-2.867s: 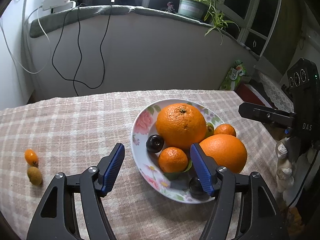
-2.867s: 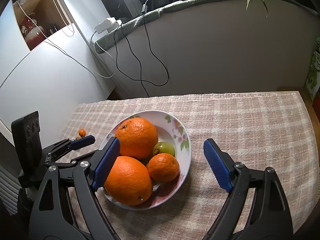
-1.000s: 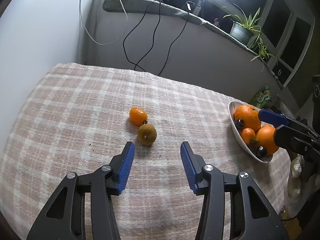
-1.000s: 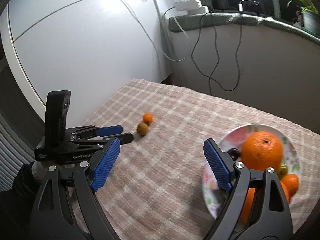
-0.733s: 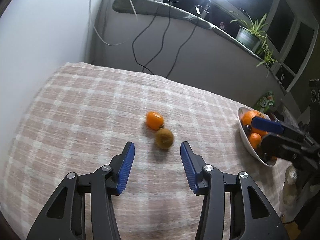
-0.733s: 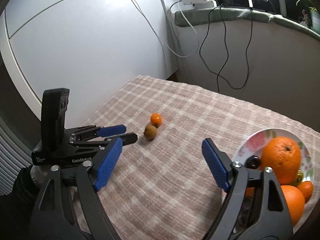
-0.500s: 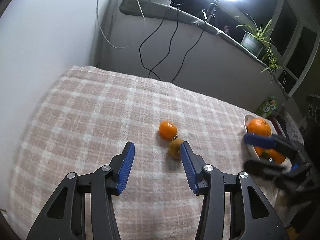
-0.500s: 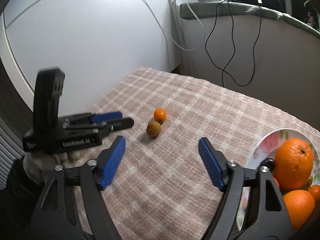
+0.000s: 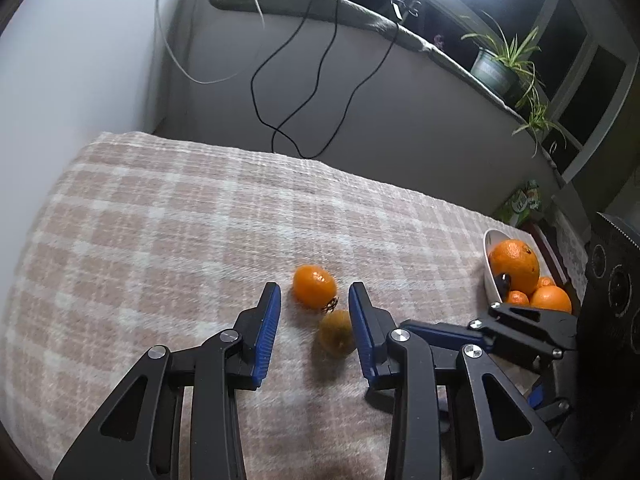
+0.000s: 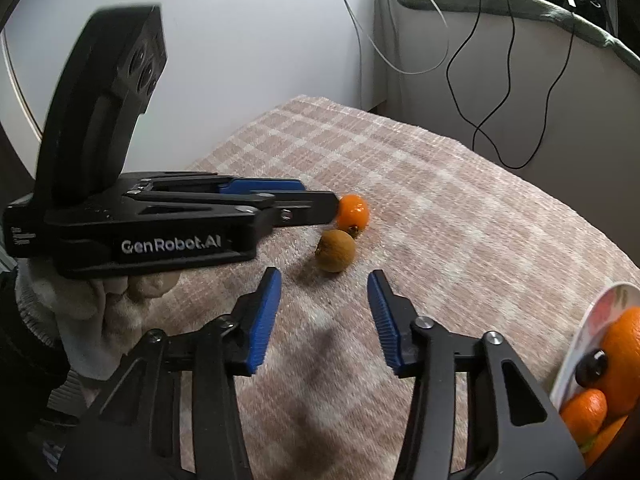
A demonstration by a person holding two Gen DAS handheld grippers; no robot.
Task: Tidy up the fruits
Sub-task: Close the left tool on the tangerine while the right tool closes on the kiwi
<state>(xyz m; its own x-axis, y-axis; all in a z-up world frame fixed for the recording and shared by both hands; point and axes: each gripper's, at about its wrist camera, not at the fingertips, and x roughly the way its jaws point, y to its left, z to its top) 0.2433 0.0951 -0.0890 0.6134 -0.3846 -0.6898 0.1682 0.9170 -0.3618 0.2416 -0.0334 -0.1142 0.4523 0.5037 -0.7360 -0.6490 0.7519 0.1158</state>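
Note:
A small orange fruit (image 9: 314, 285) and a brown kiwi (image 9: 337, 333) lie side by side on the checked tablecloth. My left gripper (image 9: 314, 304) is open, its blue fingertips just short of the orange, with the kiwi between the jaws beside the right finger. In the right wrist view the orange (image 10: 352, 212) and kiwi (image 10: 335, 250) lie ahead of my open, empty right gripper (image 10: 323, 282), and the left gripper (image 10: 316, 200) reaches in from the left, its tips at the orange. The floral plate (image 9: 489, 268) holds several oranges at the right.
The checked cloth (image 9: 160, 240) covers the table up to a white wall on the left. Black cables (image 9: 304, 80) hang down the low wall behind. Potted plants (image 9: 500, 64) stand on the ledge. The plate's rim (image 10: 592, 332) is at the right edge of the right wrist view.
Both grippers have moved from the plate toward the two loose fruits. The left gripper has closed in around them; the right has come nearer. Both stayed open.

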